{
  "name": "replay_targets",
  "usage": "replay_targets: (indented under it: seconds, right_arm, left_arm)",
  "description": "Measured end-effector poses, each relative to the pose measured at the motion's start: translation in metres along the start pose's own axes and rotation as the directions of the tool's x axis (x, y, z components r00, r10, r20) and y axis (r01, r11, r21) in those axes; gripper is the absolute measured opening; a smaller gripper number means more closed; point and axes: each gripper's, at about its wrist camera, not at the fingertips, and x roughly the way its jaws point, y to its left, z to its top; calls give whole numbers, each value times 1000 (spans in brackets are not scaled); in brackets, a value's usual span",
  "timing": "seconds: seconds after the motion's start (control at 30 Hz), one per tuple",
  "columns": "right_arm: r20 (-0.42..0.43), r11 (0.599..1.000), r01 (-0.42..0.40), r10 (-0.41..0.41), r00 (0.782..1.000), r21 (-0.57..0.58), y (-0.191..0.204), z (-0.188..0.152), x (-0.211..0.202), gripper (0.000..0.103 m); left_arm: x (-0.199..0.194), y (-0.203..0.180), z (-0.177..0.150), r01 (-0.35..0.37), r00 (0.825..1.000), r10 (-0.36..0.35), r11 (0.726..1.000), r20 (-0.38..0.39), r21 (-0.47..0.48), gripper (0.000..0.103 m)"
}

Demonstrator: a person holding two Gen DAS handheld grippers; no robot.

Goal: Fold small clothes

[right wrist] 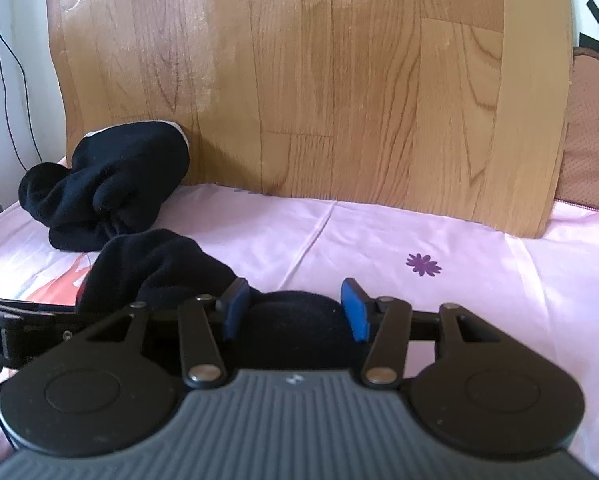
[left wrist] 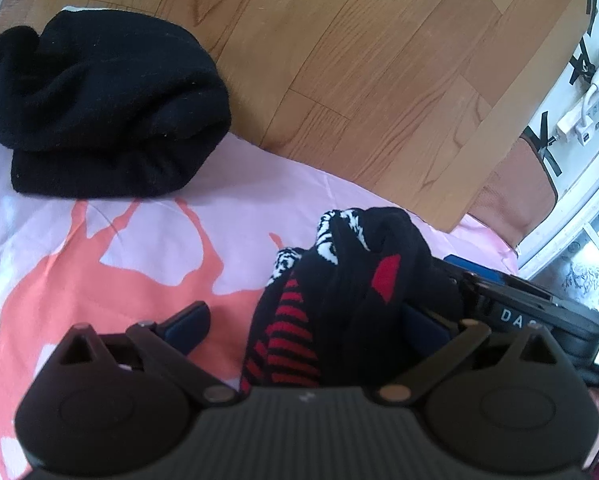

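From the left wrist, the left tool (left wrist: pixel 299 320) stands wide open around a bunched black-and-red sock (left wrist: pixel 331 280) on the bed (left wrist: pixel 119 240); whether its pads press it I cannot tell. A black bundle (left wrist: pixel 99 112) lies beyond, by the headboard (left wrist: pixel 339 60).

From the right wrist, the right tool (right wrist: pixel 295 308) is half open, dark cloth (right wrist: pixel 295 328) between its fingers, ungripped.

Fuzzy matt knit sock (left wrist: pixel 331 304), smooth pink cotton sheet (right wrist: pixel 379 236), glossy wood-grain headboard (right wrist: pixel 319 80)
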Motion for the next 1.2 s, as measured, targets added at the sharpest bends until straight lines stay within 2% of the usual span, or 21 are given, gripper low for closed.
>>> replay_targets:
  seconds: [0.1,0.17,0.27,0.3,0.33,0.47,0.6,0.8,0.93,1.03,1.1,1.17,1.2]
  right_arm:
    - [59,1000,7,-8,998,15,0,-7,-8,55]
    - [113,999,5,-10,994,42,1,-11,-23,60]
    - [206,993,-40,16,978,113,-3,-19,-51,72]
    - [226,989,-57,25,974,137,-9,-23,-60,78]
    - [232,986,-71,33,972,154,-13,-27,-66,80]
    - [196,962,-145,100,976,232,-34,-44,-81,84]
    - [157,903,-243,198,968,355,-54,-58,-84,89]
    - [125,832,-282,253,959,477,-66,-68,-77,89]
    - [110,830,-314,298,948,461,-63,-70,-77,89]
    - [95,832,-350,344,934,431,-58,-69,-73,89]
    - [76,833,-368,371,926,413,-54,-67,-66,89]
    - [29,835,-374,397,917,403,-46,-63,-53,89]
    - [10,828,-388,420,907,404,-42,-62,-46,90]
  left_arm:
    - [-3,5,1,31,999,-31,999,-7,-18,103]
    - [-8,6,2,43,999,-43,999,5,-23,103]
    - [-16,6,3,48,998,-47,999,32,-24,103]
    - [-18,6,4,54,998,-53,998,36,-30,103]
    - [-19,6,4,56,998,-55,998,38,-35,103]
    - [-24,9,6,71,997,-69,996,44,-56,103]
    - [-33,16,9,79,995,-74,993,60,-88,103]
    - [-38,25,8,144,989,-139,981,52,-131,103]
    - [-41,20,2,181,983,-179,975,33,-131,103]
    - [-43,17,-6,154,988,-153,982,18,-111,103]
    - [-35,18,-12,138,990,-142,983,-21,-125,103]
    - [-24,15,-18,132,987,-142,983,-71,-128,103]
    - [-25,10,-22,116,991,-122,988,-61,-97,103]
